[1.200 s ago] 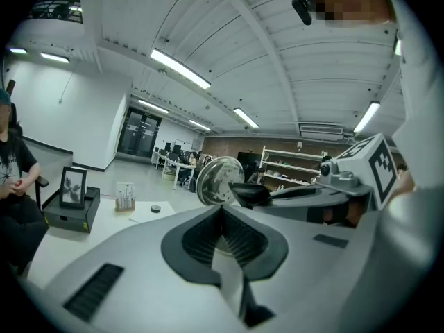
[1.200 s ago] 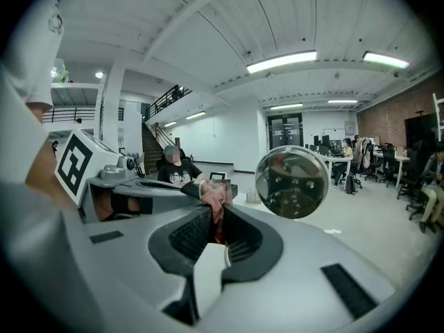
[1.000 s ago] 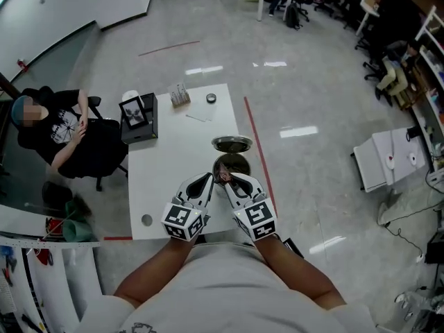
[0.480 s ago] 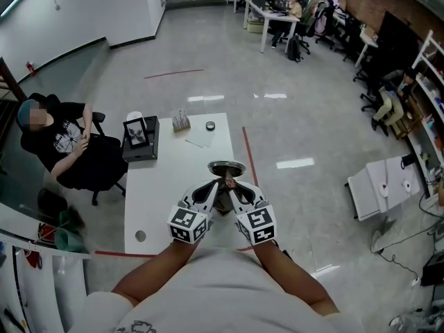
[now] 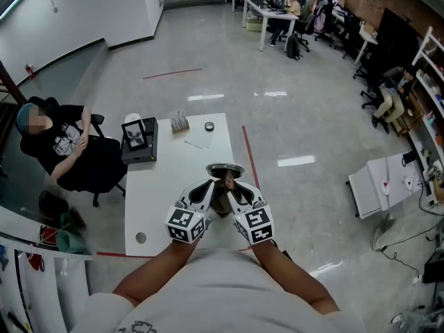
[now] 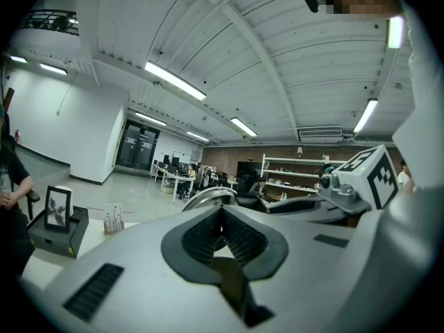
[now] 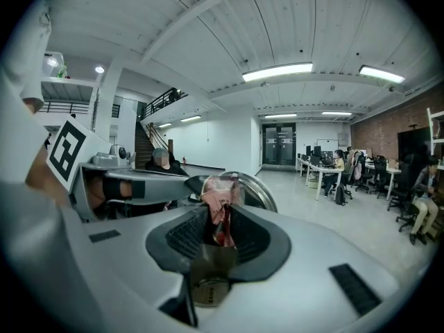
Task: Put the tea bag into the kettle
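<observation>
On white table (image 5: 159, 186), kettle (image 5: 219, 201) sat btwn both grippers. Left gripper (image 6: 222, 231) was closed, empty. Right gripper (image 5: 229, 184) jaws were opening w/ tea bag (image 7: 220, 207) pinched between pads, just above kettle. Bag prob. light, soft, crumply; best gripped at top edge.

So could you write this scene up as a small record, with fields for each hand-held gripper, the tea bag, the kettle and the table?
Left hand-held gripper: jaws together, nothing between them
Right hand-held gripper: jaws opening, with the red-and-pink tea bag between them
Dark round kettle: on the white table, between the two grippers
Round silver metal lid: lying just beyond the kettle
Black box with framed picture: far left corner of the table
</observation>
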Demonstrator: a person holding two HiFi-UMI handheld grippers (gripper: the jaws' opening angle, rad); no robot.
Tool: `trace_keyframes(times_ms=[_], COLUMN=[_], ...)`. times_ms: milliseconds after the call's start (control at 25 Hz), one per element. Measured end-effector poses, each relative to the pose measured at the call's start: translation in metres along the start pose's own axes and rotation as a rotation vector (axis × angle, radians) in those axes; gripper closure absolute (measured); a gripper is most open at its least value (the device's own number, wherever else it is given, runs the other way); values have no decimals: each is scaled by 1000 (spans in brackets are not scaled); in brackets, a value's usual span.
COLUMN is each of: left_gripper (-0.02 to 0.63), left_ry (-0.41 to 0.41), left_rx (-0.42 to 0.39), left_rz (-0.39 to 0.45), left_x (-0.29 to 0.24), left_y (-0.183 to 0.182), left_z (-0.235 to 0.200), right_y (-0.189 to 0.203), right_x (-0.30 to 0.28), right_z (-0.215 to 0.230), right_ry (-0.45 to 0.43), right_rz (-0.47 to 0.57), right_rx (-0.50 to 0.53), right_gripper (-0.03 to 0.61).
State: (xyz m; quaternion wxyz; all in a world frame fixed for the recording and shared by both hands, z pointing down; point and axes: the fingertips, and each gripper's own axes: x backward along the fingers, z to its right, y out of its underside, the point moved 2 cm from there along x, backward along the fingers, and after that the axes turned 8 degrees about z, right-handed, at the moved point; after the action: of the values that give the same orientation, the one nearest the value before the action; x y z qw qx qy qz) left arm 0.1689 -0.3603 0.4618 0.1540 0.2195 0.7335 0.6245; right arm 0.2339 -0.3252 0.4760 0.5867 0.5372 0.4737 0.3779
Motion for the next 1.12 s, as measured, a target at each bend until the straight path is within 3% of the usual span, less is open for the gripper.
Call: trace_keyframes(times_ms=[120,320,1120], left_gripper=[603,603,603], left_ry=[-8,-3,-14], left_rx=[11,15,14], left_rz=[-4,-7,-15], left_x=[1,3,21], left_y=[1,3,7], left_z=[-4,-3,14], right_y=[4,5,9], right_x=[-2,0,17], right_z=[-2,-1,-14], right_ry=[-2,6,-10], right_rz=[-16,-14,-6], right_rx=[-4,-4,-14], right_gripper=[436,413,391])
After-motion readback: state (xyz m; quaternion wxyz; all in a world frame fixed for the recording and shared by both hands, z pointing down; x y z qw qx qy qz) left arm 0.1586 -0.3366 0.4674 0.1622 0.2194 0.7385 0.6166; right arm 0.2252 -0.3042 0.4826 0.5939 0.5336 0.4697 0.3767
